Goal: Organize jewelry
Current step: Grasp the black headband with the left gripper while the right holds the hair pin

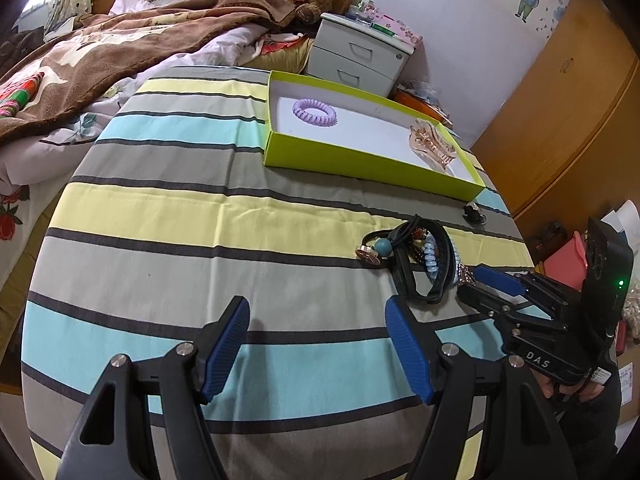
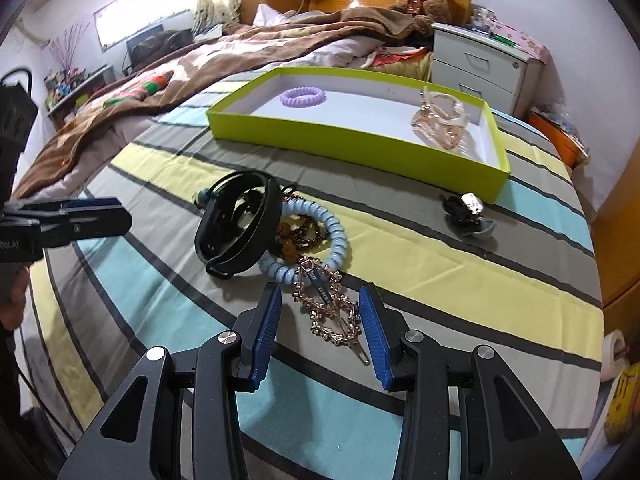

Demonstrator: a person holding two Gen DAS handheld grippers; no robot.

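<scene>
A green box [image 2: 352,146] [image 1: 360,170] with a white floor holds a purple coil hair tie [image 2: 303,96] [image 1: 315,113] and a clear pink claw clip [image 2: 442,122] [image 1: 432,142]. In front lies a pile: black band [image 2: 236,228] [image 1: 416,264], light blue coil tie [image 2: 334,240], brown beads, rose-gold chain [image 2: 332,310]. My right gripper [image 2: 320,316] [image 1: 480,280] is open with its fingers on either side of the chain. My left gripper [image 1: 318,344] [image 2: 100,212] is open and empty over the cloth, left of the pile.
A small black clip [image 2: 466,210] [image 1: 474,213] lies by the box's near corner. The striped cloth [image 1: 200,216] covers the table. A bed with a brown blanket [image 1: 100,52] is to the left, a white drawer unit [image 1: 360,54] behind the box, a wooden wardrobe [image 1: 560,120] at right.
</scene>
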